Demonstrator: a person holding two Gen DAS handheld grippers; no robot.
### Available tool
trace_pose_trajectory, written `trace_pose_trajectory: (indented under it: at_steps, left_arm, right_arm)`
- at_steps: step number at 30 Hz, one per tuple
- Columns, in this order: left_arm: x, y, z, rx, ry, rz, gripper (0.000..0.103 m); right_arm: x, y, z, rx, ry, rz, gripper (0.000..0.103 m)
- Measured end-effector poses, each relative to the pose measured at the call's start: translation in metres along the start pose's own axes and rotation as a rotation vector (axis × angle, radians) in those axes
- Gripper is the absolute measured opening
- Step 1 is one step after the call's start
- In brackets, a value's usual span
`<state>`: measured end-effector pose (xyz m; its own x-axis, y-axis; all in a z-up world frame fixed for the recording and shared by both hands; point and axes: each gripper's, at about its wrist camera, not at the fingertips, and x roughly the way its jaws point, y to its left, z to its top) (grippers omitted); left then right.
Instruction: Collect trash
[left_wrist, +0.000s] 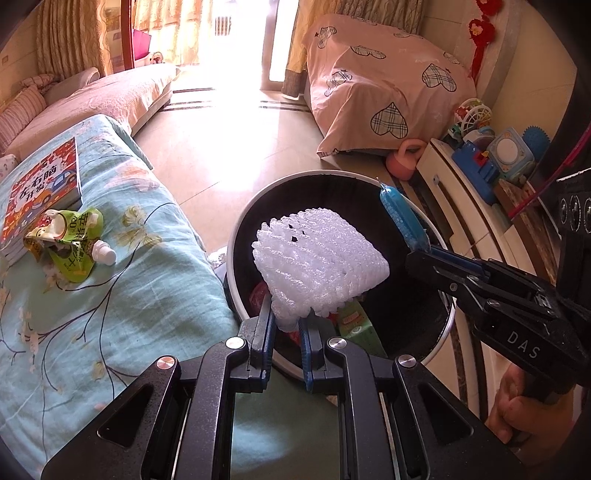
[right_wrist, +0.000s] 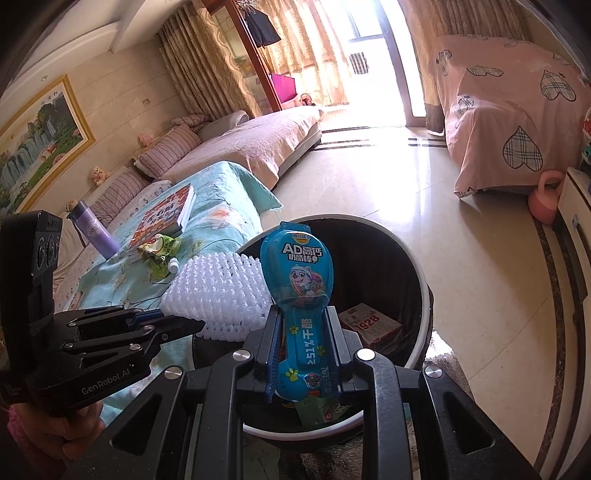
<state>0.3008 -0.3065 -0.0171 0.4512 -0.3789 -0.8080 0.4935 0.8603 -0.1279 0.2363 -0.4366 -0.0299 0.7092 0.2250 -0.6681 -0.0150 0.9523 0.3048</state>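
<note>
Over the round white-rimmed black trash bin (left_wrist: 236, 236), the left gripper (left_wrist: 286, 326) pinches a white foam fruit net (left_wrist: 317, 258). The right gripper (right_wrist: 301, 339) clamps a blue cheese-stick wrapper (right_wrist: 297, 273) (upright). Both should probably release only while inside the rim.

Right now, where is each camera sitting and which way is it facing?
Left wrist: on the left gripper, angled down at the trash bin with white foam net clamped; right gripper and hand show.
Right wrist: on the right gripper, angled down at the bin, gripping a blue wrapper; left gripper visible.
Shared: bin, both items, green pouch, book.
</note>
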Motion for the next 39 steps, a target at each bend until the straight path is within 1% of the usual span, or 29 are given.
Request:
trace_pose_trajectory:
  at_steps: [4, 6, 7, 8, 9, 10, 11, 12, 14, 17, 19, 20, 21, 22, 23, 24, 28, 31, 33, 36, 39]
  left_arm:
    - [0.001, -0.002, 0.002, 0.004, -0.001, -0.002, 0.011]
    - [0.001, -0.005, 0.003, 0.009, 0.002, 0.003, 0.014]
    - [0.003, -0.006, 0.003, 0.011, 0.007, 0.006, 0.016]
    - [0.003, -0.006, 0.004, 0.012, 0.013, 0.011, 0.027]
    - [0.004, -0.006, 0.003, 0.011, 0.016, 0.016, 0.042]
    - [0.003, -0.005, 0.002, 0.011, 0.010, 0.022, 0.048]
    - [0.001, -0.004, 0.002, 0.011, 0.004, 0.028, 0.055]
    - [0.000, -0.003, 0.000, 0.009, 0.001, 0.032, 0.057]
    - [-0.002, 0.002, -0.003, -0.005, 0.004, 0.030, 0.058]
    - [-0.010, 0.009, -0.010, -0.025, -0.010, 0.021, 0.058]
    - [-0.019, 0.014, -0.017, -0.040, -0.027, 0.021, 0.060]
    - [-0.023, 0.017, -0.021, -0.049, -0.037, 0.021, 0.061]
    - [-0.029, 0.020, -0.026, -0.064, -0.050, 0.021, 0.065]
    - [-0.036, 0.025, -0.033, -0.083, -0.065, 0.022, 0.067]
    - [-0.041, 0.029, -0.039, -0.098, -0.075, 0.025, 0.073]
    - [-0.048, 0.035, -0.047, -0.116, -0.091, 0.032, 0.076]
    - [-0.076, 0.058, -0.078, -0.190, -0.148, 0.046, 0.076]
    - [-0.098, 0.073, -0.102, -0.236, -0.187, 0.060, 0.076]
    - [-0.114, 0.082, -0.119, -0.254, -0.215, 0.084, 0.077]
    - [-0.138, 0.095, -0.148, -0.284, -0.257, 0.126, 0.080]
    - [-0.156, 0.109, -0.172, -0.322, -0.288, 0.151, 0.082]
  right_arm:
    - [0.002, 0.000, 0.001, 0.003, 0.008, -0.003, 0.022]
    - [0.004, -0.001, 0.002, 0.007, 0.016, -0.002, 0.023]
    - [0.006, -0.001, 0.003, 0.006, 0.022, -0.001, 0.026]
    - [0.007, -0.002, 0.003, 0.004, 0.026, -0.005, 0.026]
    - [0.009, -0.003, 0.003, 0.007, 0.029, -0.012, 0.030]
    - [0.010, -0.005, 0.003, 0.014, 0.031, -0.013, 0.042]
    - [0.009, -0.007, 0.002, 0.025, 0.029, -0.012, 0.047]
    - [0.008, -0.009, 0.002, 0.035, 0.025, -0.014, 0.051]
    - [0.005, -0.012, 0.001, 0.049, 0.018, -0.015, 0.052]
    - [-0.002, -0.012, -0.002, 0.072, 0.006, -0.003, 0.058]
    - [-0.009, -0.009, -0.003, 0.072, -0.011, 0.004, 0.069]
    - [-0.013, -0.006, -0.004, 0.072, -0.021, 0.009, 0.072]
    - [-0.018, -0.003, -0.006, 0.074, -0.032, 0.017, 0.079]
    - [-0.023, 0.001, -0.008, 0.075, -0.043, 0.023, 0.083]
    - [-0.026, 0.006, -0.009, 0.072, -0.051, 0.023, 0.084]
    - [-0.030, 0.011, -0.011, 0.065, -0.060, 0.023, 0.087]
    - [-0.048, 0.039, -0.025, 0.037, -0.104, 0.054, 0.100]
    - [-0.057, 0.062, -0.038, 0.028, -0.116, 0.088, 0.101]
    - [-0.061, 0.077, -0.049, 0.026, -0.117, 0.108, 0.101]
    - [-0.066, 0.099, -0.066, 0.005, -0.131, 0.122, 0.101]
    - [-0.070, 0.116, -0.083, -0.011, -0.144, 0.133, 0.102]
